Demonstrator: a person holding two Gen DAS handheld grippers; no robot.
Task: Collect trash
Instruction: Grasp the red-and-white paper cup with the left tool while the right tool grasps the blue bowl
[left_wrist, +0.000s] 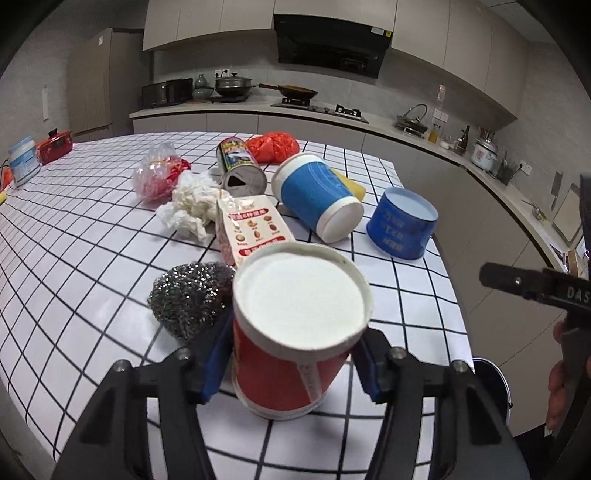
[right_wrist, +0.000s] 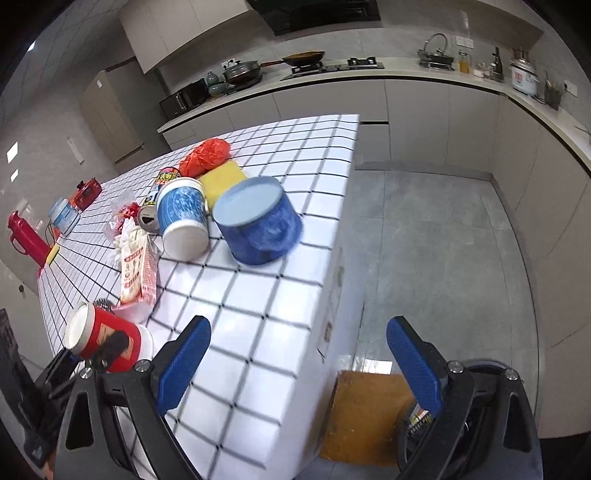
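Observation:
My left gripper (left_wrist: 291, 363) is shut on a red paper cup (left_wrist: 291, 332) with a white bottom facing me, held tilted just above the checked table (left_wrist: 92, 266). The cup also shows in the right wrist view (right_wrist: 103, 341). My right gripper (right_wrist: 299, 365) is open and empty above the table's right edge and the floor. Trash lies behind: a steel scourer (left_wrist: 188, 299), a snack carton (left_wrist: 255, 229), crumpled tissue (left_wrist: 192, 206), a tin can (left_wrist: 240, 166), a blue-and-white cup on its side (left_wrist: 317, 195), an upturned blue bowl (left_wrist: 402, 221), a red bag (left_wrist: 273, 146) and a clear bag (left_wrist: 155, 173).
A yellow sponge (right_wrist: 221, 181) lies behind the blue cup. A trash bin (right_wrist: 373, 413) with a brown item in it stands on the floor below the right gripper. A white jar (left_wrist: 23, 158) and a red appliance (left_wrist: 55, 146) stand at the far left. Kitchen counters (left_wrist: 406, 129) run behind.

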